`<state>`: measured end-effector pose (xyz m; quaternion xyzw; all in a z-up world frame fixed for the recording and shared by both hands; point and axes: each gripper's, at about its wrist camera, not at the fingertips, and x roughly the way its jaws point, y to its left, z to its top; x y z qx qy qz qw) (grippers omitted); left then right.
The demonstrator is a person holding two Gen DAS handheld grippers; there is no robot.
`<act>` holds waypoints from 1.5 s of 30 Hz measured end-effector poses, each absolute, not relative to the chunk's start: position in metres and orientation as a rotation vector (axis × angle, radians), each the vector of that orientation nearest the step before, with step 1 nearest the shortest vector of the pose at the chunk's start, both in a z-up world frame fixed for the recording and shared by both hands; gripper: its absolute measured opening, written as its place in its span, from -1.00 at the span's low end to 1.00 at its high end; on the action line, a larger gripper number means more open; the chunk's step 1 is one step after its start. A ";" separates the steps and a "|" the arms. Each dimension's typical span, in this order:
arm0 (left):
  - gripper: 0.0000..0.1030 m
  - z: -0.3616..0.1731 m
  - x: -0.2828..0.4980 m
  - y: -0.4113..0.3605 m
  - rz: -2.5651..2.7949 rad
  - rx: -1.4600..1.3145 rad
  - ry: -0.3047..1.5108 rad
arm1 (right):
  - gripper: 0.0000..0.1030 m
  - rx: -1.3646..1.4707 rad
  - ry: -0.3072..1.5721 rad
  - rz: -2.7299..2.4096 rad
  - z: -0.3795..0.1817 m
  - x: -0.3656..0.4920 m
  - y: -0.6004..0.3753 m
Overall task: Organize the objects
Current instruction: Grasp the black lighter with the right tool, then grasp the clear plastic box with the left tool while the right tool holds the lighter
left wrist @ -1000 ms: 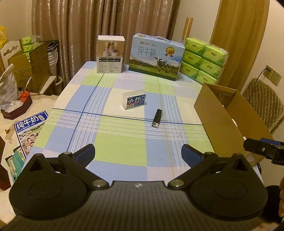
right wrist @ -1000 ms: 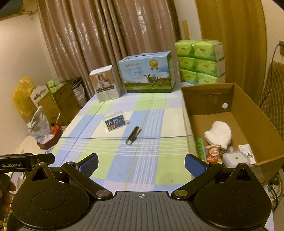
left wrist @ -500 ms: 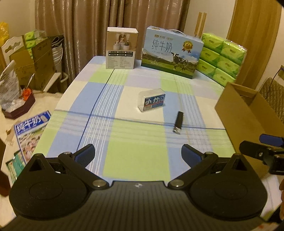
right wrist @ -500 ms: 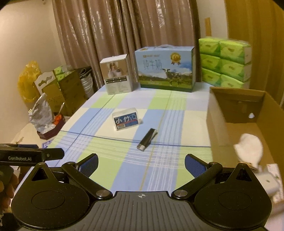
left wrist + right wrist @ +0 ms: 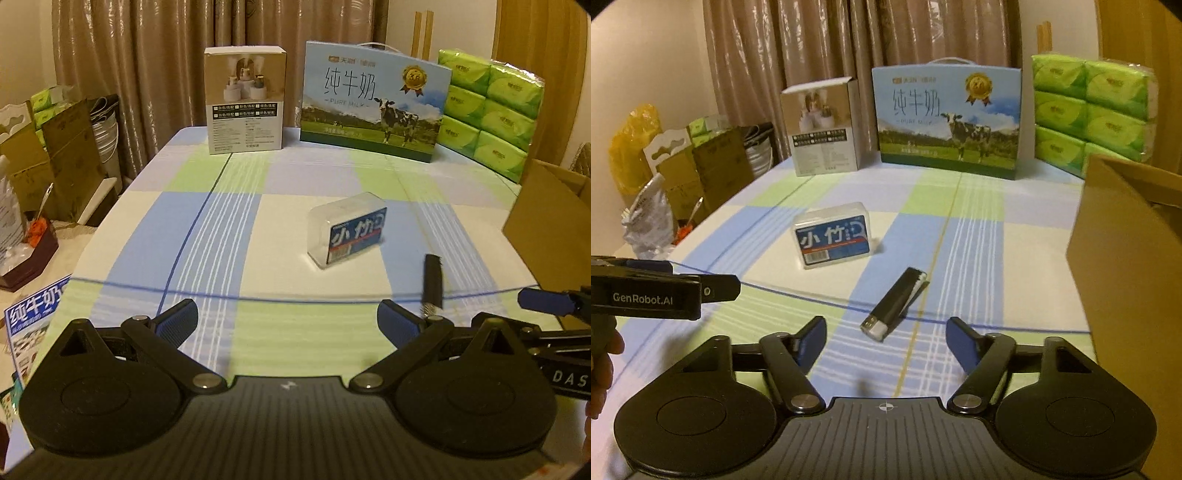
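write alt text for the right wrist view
The open right gripper hovers over a checked tablecloth, its fingers flanking a black lighter, with a small clear box beyond and a cardboard box at right.

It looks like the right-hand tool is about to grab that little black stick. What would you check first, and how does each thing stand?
1. Right gripper open wide enough: ok, its fingers stand well apart.
2. Black stick lined up between them: ok, its silver end lies just ahead of the gap, though it lies at a slant.
3. Nothing touching the stick: ok, the clear toothpick box lies apart from it.
4. Left gripper out of the way: ok, open, empty, off to the left.
5. Cardboard box in reach on the right: ok.
6. Room inside the box: cannot tell, its inside is hidden.
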<state>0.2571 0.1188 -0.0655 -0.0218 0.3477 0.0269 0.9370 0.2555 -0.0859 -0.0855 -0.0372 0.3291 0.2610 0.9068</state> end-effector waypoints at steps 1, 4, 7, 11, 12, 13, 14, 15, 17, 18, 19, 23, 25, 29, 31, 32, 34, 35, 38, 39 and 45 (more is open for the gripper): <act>0.97 -0.068 0.262 0.120 0.054 -0.044 0.708 | 0.21 -0.080 0.679 0.539 -0.089 0.262 -0.083; 0.97 -0.074 0.279 0.119 0.025 -0.036 0.691 | 0.10 -0.085 0.679 0.530 -0.099 0.281 -0.077; 0.97 -0.079 0.293 0.114 0.010 0.006 0.689 | 0.01 -0.094 0.679 0.520 -0.109 0.296 -0.070; 0.97 -0.083 0.303 0.116 0.013 0.019 0.690 | -0.05 -0.117 0.680 0.516 -0.118 0.308 -0.058; 0.97 -0.084 0.304 0.117 0.015 0.020 0.691 | -0.07 -0.129 0.685 0.499 -0.121 0.311 -0.054; 0.97 -0.085 0.305 0.118 0.018 0.021 0.692 | -0.15 -0.126 0.693 0.488 -0.124 0.314 -0.052; 0.97 -0.086 0.306 0.119 0.018 0.021 0.693 | -0.26 -0.119 0.704 0.485 -0.127 0.316 -0.051; 0.97 -0.086 0.306 0.120 0.016 0.019 0.695 | -0.28 -0.123 0.703 0.482 -0.129 0.317 -0.049; 0.97 -0.086 0.307 0.120 0.009 0.023 0.692 | -0.53 -0.156 0.685 0.488 -0.131 0.317 -0.045; 0.97 -0.086 0.308 0.120 0.002 0.028 0.687 | -0.61 -0.162 0.681 0.489 -0.131 0.318 -0.045; 0.97 -0.087 0.310 0.120 -0.007 0.034 0.681 | -0.63 -0.160 0.683 0.486 -0.131 0.319 -0.046; 0.93 -0.091 0.324 0.116 -0.052 0.062 0.668 | -0.63 -0.140 0.700 0.481 -0.128 0.328 -0.057; 0.89 -0.092 0.332 0.113 -0.070 0.087 0.663 | -0.63 -0.147 0.701 0.478 -0.126 0.331 -0.062; 0.79 -0.096 0.350 0.106 -0.121 0.119 0.644 | -0.63 -0.147 0.712 0.485 -0.123 0.337 -0.069; 0.61 -0.098 0.358 0.102 -0.143 0.132 0.643 | -0.63 -0.139 0.721 0.488 -0.123 0.339 -0.073; 0.48 -0.099 0.361 0.100 -0.147 0.137 0.643 | -0.63 -0.133 0.726 0.487 -0.123 0.340 -0.075; 0.36 -0.101 0.368 0.097 -0.168 0.131 0.647 | -0.63 -0.121 0.737 0.484 -0.124 0.341 -0.077; 0.28 -0.102 0.370 0.095 -0.185 0.132 0.652 | -0.63 -0.123 0.734 0.484 -0.125 0.340 -0.077; -0.05 -0.103 0.371 0.091 -0.208 0.134 0.658 | -0.63 -0.121 0.737 0.497 -0.125 0.339 -0.076; -0.16 -0.102 0.370 0.090 -0.210 0.129 0.658 | -0.63 -0.119 0.739 0.499 -0.124 0.339 -0.076; -0.51 -0.095 0.350 0.083 -0.186 0.088 0.697 | -0.63 -0.114 0.757 0.520 -0.120 0.329 -0.078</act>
